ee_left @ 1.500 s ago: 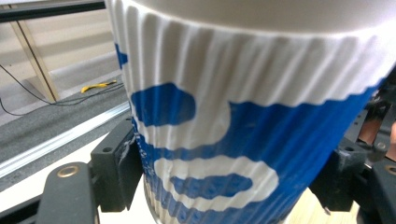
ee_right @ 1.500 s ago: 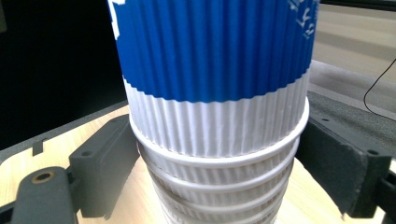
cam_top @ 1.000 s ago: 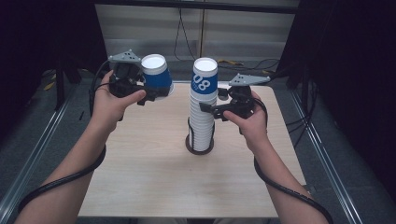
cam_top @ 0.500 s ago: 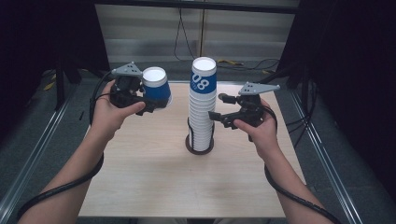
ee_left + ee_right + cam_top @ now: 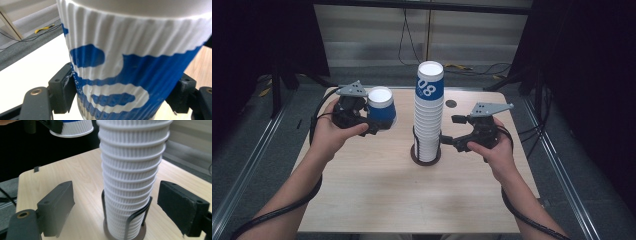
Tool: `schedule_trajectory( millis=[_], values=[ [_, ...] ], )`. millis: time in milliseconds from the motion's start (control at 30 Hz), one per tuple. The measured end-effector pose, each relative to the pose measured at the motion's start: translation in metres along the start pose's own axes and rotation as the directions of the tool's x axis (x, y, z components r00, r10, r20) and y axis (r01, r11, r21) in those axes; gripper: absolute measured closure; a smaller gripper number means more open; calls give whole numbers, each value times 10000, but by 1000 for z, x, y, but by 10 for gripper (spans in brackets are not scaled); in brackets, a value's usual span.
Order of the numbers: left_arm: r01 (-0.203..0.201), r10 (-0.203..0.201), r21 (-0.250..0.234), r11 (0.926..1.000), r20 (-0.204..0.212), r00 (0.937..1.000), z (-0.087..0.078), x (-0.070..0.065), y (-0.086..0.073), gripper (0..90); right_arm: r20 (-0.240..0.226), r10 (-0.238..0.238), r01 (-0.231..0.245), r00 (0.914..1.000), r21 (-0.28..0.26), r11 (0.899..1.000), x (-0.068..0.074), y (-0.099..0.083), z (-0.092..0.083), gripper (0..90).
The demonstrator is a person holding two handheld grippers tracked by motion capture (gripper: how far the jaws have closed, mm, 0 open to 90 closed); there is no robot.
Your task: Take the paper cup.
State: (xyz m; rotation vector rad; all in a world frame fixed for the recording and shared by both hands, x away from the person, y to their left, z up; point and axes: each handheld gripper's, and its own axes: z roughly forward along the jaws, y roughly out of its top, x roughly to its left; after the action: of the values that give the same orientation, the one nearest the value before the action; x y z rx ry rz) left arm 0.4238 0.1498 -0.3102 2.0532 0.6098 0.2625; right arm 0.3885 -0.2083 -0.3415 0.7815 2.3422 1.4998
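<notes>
1. The right hand-held gripper sits low beside the stack, jaws wide with the stack's lower cups between them, touching nothing; the right gripper view shows a clear gap on each side.
2. The stack stands upright in a wire holder near the middle of the worktop.
3. The left hand-held gripper is clamped on one cup, held upright above the worktop's far left part, well apart from the stack. In the left gripper view the jaws press the cup's ribbed blue-and-white wall on both sides.
4. Judged from this: one cup is off the stack and in hand, not set down. Placing it is left, and many cups remain stacked, so the work looks early.
</notes>
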Motion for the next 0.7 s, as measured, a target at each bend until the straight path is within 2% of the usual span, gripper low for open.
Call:
schedule_trajectory(
  millis=[200,400,700],
  values=[
    [-193,188,222,9996,211,9996,5,-6,-10,234,-91,-27,27,10000,82,10000,4,-10,-2,131],
    [-285,271,314,9991,426,9987,11,-12,-18,234,-165,-155,162,9997,421,9990,8,-20,-2,131],
    [-417,371,667,9969,677,9970,22,-22,-30,234,-202,-95,104,9998,427,9990,10,-32,-3,131]
  ],
)
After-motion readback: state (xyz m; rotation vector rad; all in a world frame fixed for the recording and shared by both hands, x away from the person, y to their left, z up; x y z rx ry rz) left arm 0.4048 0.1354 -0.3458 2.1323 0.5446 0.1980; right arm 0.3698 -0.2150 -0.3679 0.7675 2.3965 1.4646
